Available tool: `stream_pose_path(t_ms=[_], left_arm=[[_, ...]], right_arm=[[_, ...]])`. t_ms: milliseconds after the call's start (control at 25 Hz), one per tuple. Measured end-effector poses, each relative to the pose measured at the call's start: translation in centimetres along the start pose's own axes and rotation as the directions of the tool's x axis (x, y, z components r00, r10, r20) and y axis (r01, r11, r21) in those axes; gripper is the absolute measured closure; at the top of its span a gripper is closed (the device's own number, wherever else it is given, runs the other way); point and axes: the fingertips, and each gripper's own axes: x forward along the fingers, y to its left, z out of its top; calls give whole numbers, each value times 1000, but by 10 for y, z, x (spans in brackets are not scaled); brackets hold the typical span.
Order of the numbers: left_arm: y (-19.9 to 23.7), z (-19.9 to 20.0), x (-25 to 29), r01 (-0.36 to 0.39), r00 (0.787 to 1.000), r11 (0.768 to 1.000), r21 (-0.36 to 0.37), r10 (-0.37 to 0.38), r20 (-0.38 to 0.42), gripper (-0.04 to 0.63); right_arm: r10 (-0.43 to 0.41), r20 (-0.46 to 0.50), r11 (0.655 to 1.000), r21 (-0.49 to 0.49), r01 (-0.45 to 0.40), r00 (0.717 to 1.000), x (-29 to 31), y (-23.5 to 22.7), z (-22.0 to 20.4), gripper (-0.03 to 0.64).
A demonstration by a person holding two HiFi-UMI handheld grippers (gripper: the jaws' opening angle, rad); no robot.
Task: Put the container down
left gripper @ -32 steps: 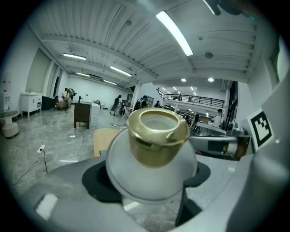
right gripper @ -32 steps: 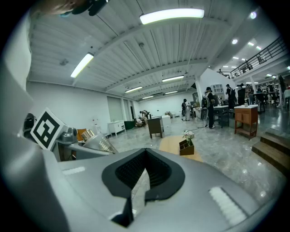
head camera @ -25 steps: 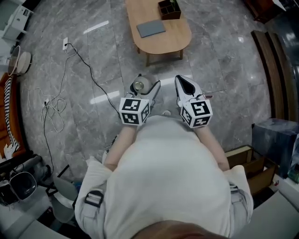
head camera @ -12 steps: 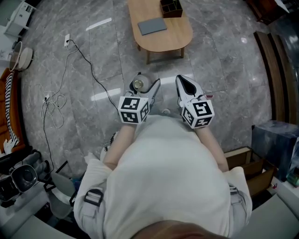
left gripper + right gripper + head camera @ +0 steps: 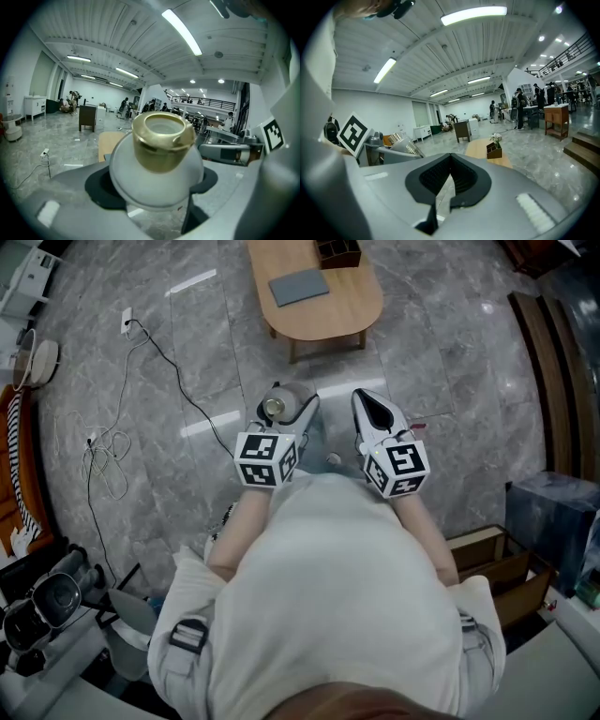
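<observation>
The container (image 5: 277,408) is a frosted glass jar with a gold rim. It is held above the floor in my left gripper (image 5: 289,412), which is shut on its round body. In the left gripper view the jar (image 5: 159,140) fills the middle, and the dark pads (image 5: 101,185) press on both sides of it. My right gripper (image 5: 369,410) is level with it on the right, shut and empty. Its black pads (image 5: 461,180) meet at their tips in the right gripper view, where the jar (image 5: 402,143) shows at the left.
A low oval wooden table (image 5: 337,310) stands just ahead on the grey marble floor, with a grey pad (image 5: 298,285) and a dark organiser box (image 5: 337,251) on it. A cable (image 5: 112,446) trails at the left. A cardboard box (image 5: 497,568) is at the right.
The head view has shifted a little, so the table sits slightly higher and further left. Both grippers keep their pose, and the jar stays held.
</observation>
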Motion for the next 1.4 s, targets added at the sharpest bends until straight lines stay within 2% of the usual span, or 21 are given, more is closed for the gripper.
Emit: stream_pose_path(t_ms=[320, 840, 1080, 1400], left_arm=[[28, 10, 50, 13, 1000, 1000, 9, -13, -23, 239], [88, 52, 150, 66, 995, 998, 3, -65, -78, 239], [118, 60, 202, 104, 987, 995, 6, -103, -120, 239], [161, 51, 265, 135, 975, 991, 5, -132, -176, 239]], right_arm=[[-23, -30, 1000, 8, 23, 999, 42, -30, 5, 615], [-24, -70, 1000, -4, 24, 997, 153, -77, 45, 615], [-59, -93, 998, 23, 61, 994, 203, -101, 52, 615], [-121, -174, 988, 73, 135, 977, 256, -135, 34, 615]])
